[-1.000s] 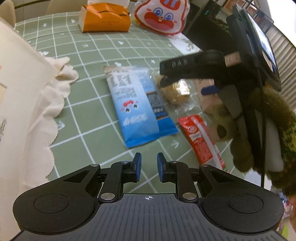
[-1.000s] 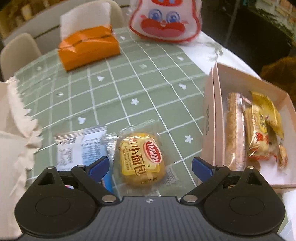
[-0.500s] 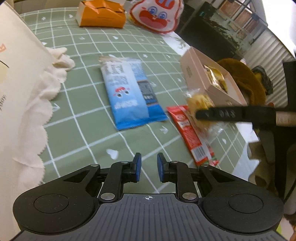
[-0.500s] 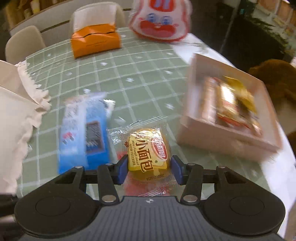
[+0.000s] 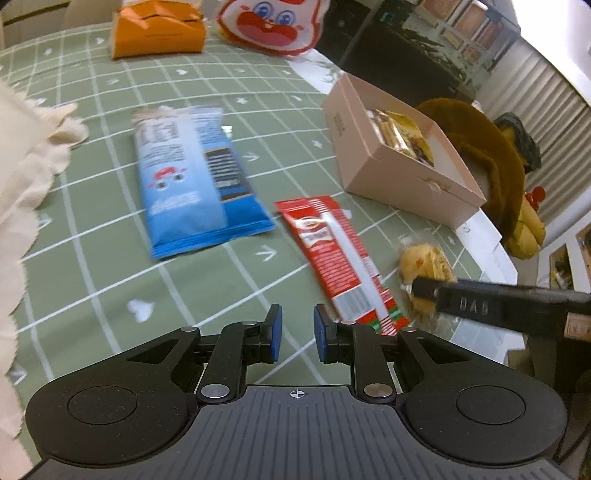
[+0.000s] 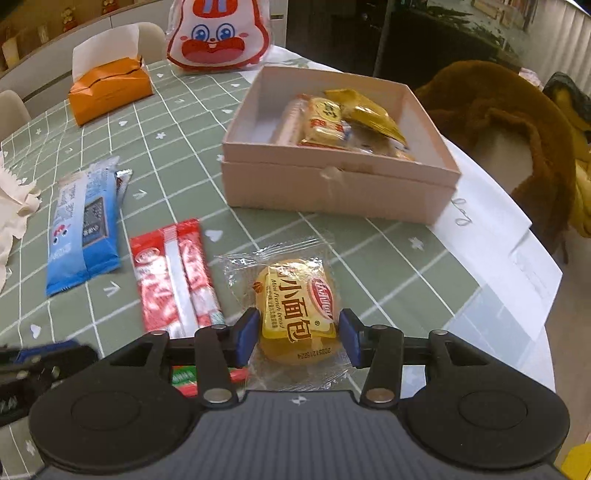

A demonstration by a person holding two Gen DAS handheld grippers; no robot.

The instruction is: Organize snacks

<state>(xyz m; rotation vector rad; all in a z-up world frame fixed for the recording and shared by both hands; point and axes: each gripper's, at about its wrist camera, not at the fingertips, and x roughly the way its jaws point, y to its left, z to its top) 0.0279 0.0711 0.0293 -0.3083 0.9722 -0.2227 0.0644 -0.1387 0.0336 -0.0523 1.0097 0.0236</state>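
My right gripper (image 6: 297, 338) is shut on a yellow mini bread packet (image 6: 295, 306) and holds it above the green table, in front of the pink box (image 6: 332, 184) that holds several snacks. The packet also shows in the left wrist view (image 5: 424, 266), pinched by the right gripper's fingers (image 5: 476, 306). A red snack stick pack (image 6: 173, 280) and a blue wafer pack (image 6: 83, 229) lie on the cloth to the left. My left gripper (image 5: 297, 334) hovers near the red pack's (image 5: 332, 254) near end, jaws nearly closed on nothing.
An orange tissue box (image 6: 110, 88) and a rabbit-face bag (image 6: 218, 35) stand at the far side. A cream cloth bag (image 5: 22, 177) lies at the left. A brown plush toy (image 6: 517, 122) sits beyond the box. White paper (image 6: 491, 218) lies at the table's right edge.
My right gripper closed on the bread packet, lifted it and pulled back right, uncovering the red pack. The left gripper shifted a little; its jaws stayed the same.
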